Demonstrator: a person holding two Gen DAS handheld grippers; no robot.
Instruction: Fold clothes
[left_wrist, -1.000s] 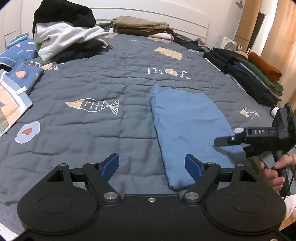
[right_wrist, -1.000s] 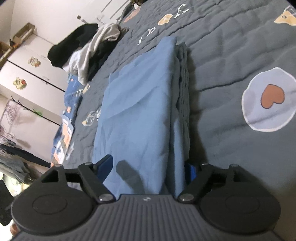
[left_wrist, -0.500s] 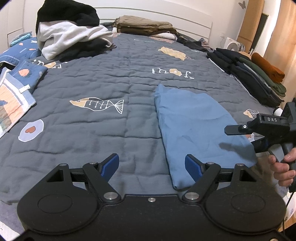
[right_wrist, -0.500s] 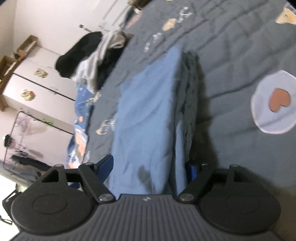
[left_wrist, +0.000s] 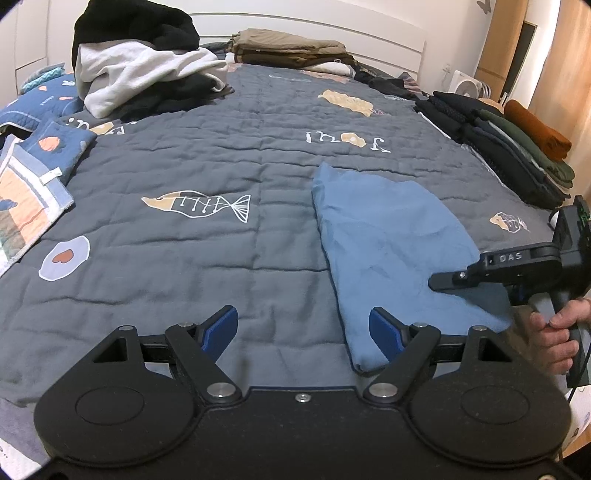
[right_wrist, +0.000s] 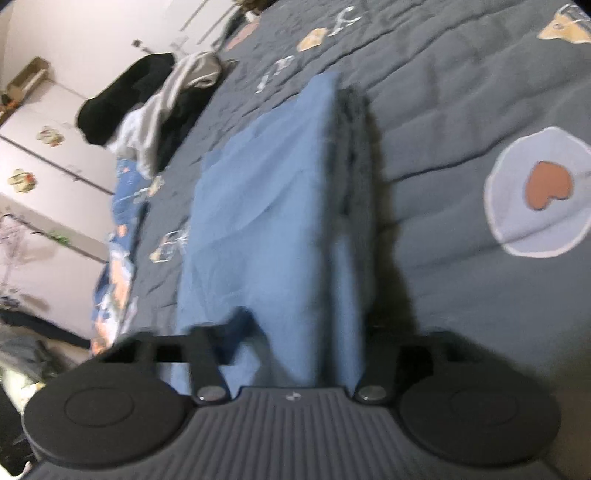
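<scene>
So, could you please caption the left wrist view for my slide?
Open left gripper hovers near a folded blue garment on the bed; right gripper at its edge.

A blue garment (left_wrist: 391, 251), folded into a long, slightly wrinkled panel with layered edges along one side, lies flat on the grey quilted bedspread (left_wrist: 221, 166).
</scene>
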